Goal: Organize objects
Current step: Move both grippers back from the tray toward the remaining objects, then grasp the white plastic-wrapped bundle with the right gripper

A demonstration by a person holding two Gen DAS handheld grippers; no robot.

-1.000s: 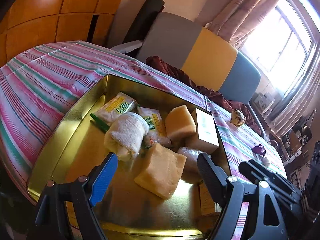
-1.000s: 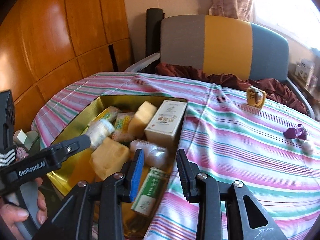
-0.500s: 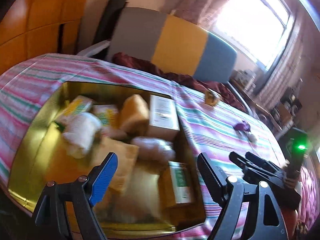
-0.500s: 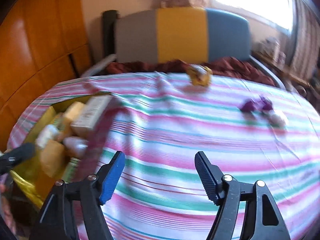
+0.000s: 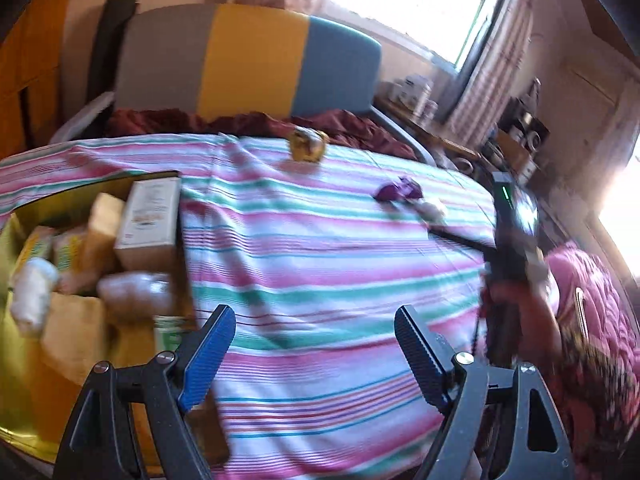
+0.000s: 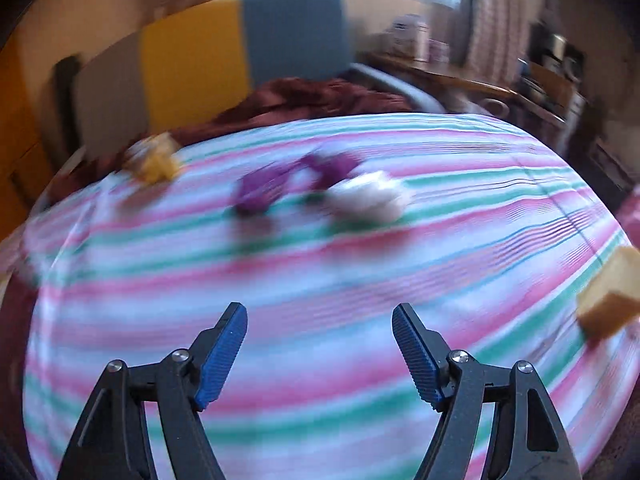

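Can't read any of the writing, it's all too blurry, even on the white rectangular carton point(image 5: 150, 216) standing in the gold metal tin point(image 5: 12, 432) at the left with the yellow sponges and packets. The left gripper point(image 5: 314, 354) is spread wide with nothing in it over the pink, green and white striped tablecloth point(image 5: 320, 248). The right gripper point(image 6: 320, 350) is opening, nothing between its jaws. Ahead of it lie a crumpled purple wrapper point(image 6: 280, 180) and a small white lump point(image 6: 370, 200) just beside it, a small yellow object point(image 6: 154, 158) further left, a tan sponge block point(image 6: 612, 296) at the right edge.
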